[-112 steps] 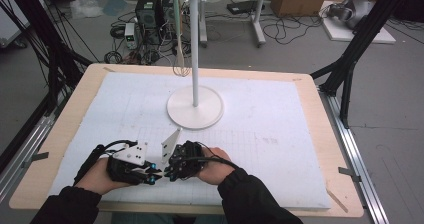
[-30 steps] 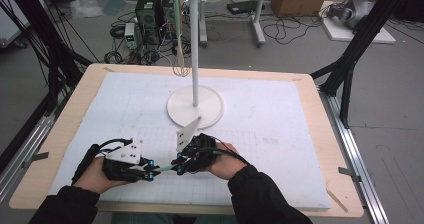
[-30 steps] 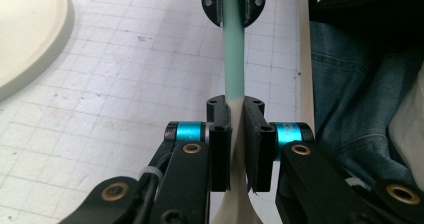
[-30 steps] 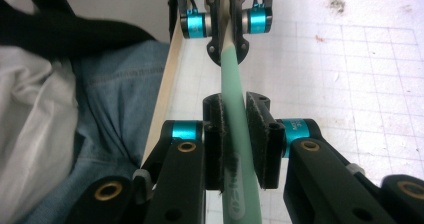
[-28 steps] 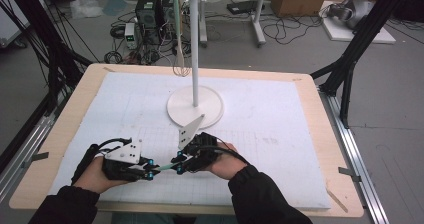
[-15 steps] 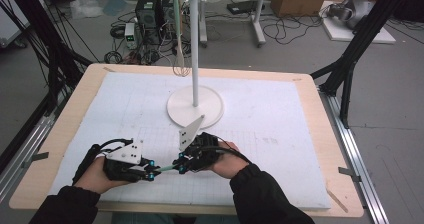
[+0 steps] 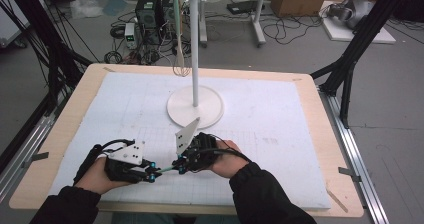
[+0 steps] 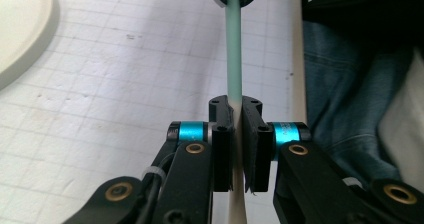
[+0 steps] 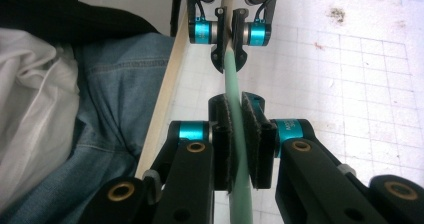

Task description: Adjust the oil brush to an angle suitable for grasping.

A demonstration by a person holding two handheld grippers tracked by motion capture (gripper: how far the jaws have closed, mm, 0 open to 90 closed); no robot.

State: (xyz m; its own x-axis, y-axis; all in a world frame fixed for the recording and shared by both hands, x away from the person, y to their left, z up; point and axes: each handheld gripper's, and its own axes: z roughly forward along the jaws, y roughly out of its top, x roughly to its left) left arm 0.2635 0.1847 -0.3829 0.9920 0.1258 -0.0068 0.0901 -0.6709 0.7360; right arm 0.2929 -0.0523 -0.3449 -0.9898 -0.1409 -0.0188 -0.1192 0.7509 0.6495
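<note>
A thin rod-like utensil [image 7: 165, 170] with a mint-green part and a pale cream part spans the gap between my two grippers near the table's front edge. My left gripper [image 8: 236, 109] is shut on its cream part, and the green handle [image 8: 232, 44] runs away from the jaws. My right gripper [image 9: 235, 109] faces the left one and has just been closing on the green handle [image 9: 231, 79], whose sides its pads now press. In the high view the left gripper [image 7: 152, 173] and right gripper [image 7: 176, 166] point at each other, tips a short way apart.
A white stand [image 7: 195, 106] with a round base and tall pole rises at mid-table, and a whisk [image 7: 180, 49] hangs from its top hooks. A white gridded mat [image 7: 280, 134] covers the wooden table. The person's lap lies just past the front edge [image 9: 165, 109].
The right hand has shifted slightly to the right since the earliest frame, so the grippers stand a little farther apart along the utensil. The left hand has stayed put.
</note>
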